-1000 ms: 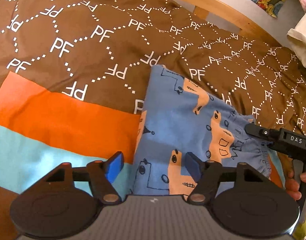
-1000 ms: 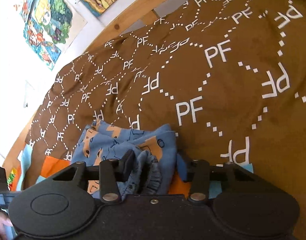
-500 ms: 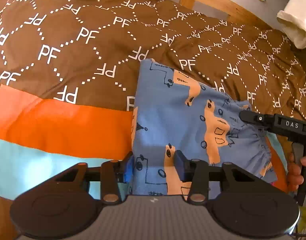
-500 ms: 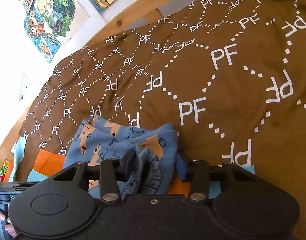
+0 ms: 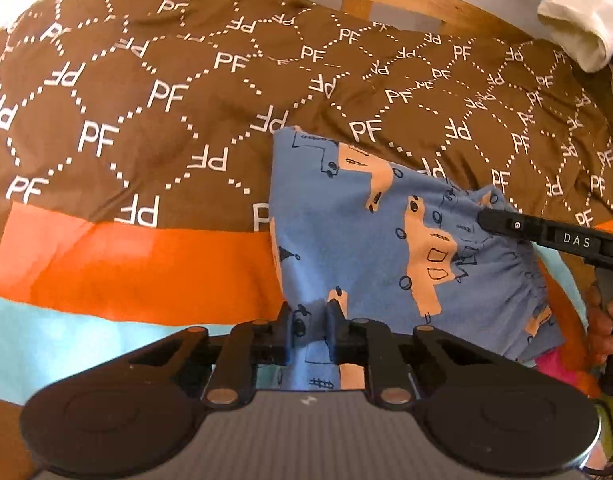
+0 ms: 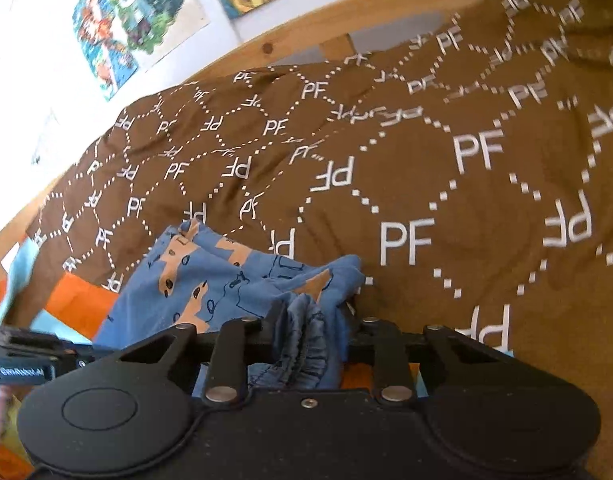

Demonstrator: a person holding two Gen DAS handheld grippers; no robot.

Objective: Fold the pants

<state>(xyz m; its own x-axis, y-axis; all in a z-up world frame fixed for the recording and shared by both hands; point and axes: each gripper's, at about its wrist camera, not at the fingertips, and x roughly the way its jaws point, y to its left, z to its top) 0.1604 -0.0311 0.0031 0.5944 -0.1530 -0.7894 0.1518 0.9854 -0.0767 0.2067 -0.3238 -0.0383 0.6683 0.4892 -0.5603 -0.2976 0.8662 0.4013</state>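
Both tools clamped on the pants [image 5: 346, 216]: left tool [image 5: 310, 326] on plain edge, right tool [image 6: 310, 330] on elastic waistband. Pants sit mid-bed on the duvet [image 5: 146, 120]. We judge fold in progress; next: lift both together, carry edge over w/o slack.

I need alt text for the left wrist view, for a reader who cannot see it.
The left claw is shut on the near edge of blue printed pants lying on a brown bedspread. The right claw grips the gathered waistband.
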